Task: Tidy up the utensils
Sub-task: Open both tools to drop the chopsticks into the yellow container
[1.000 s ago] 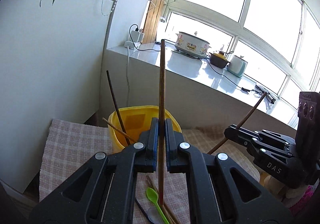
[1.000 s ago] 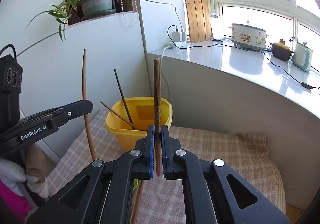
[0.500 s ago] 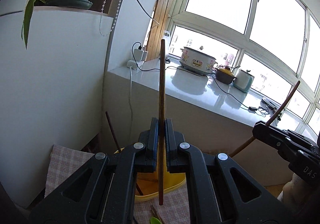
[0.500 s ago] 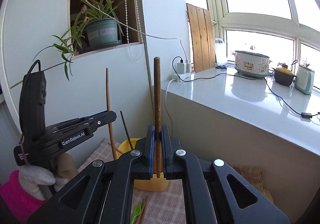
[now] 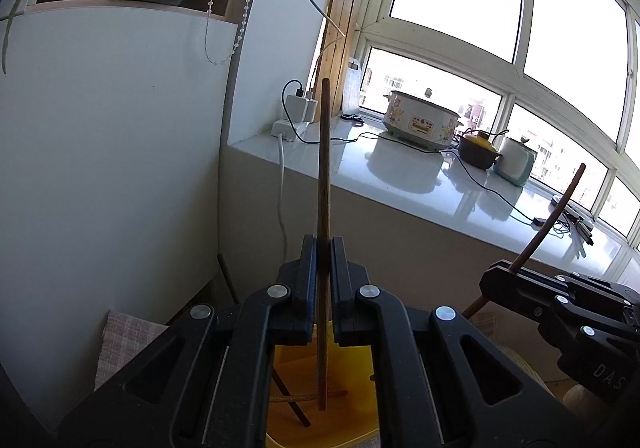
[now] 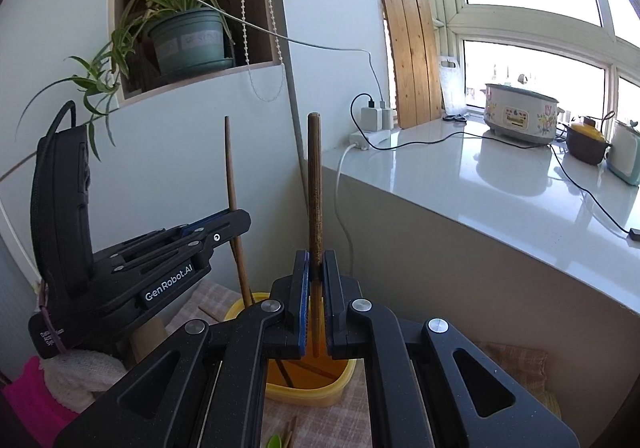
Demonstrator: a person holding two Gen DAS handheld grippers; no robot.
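The left gripper (image 5: 323, 290) pinches one brown chopstick (image 5: 323, 184) upright low on its shaft, its lower tip hanging inside the yellow bin (image 5: 352, 424) — a thin, stiff, light stick that probably turns in the pads if held near an end. The right gripper (image 6: 316, 302) clamps a second chopstick (image 6: 315, 188) the same way, tip just over the bin. Counted: two held, at least two loose in the bin — a green spoon (image 6: 274, 441) lies on the checked cloth (image 6: 360, 420).
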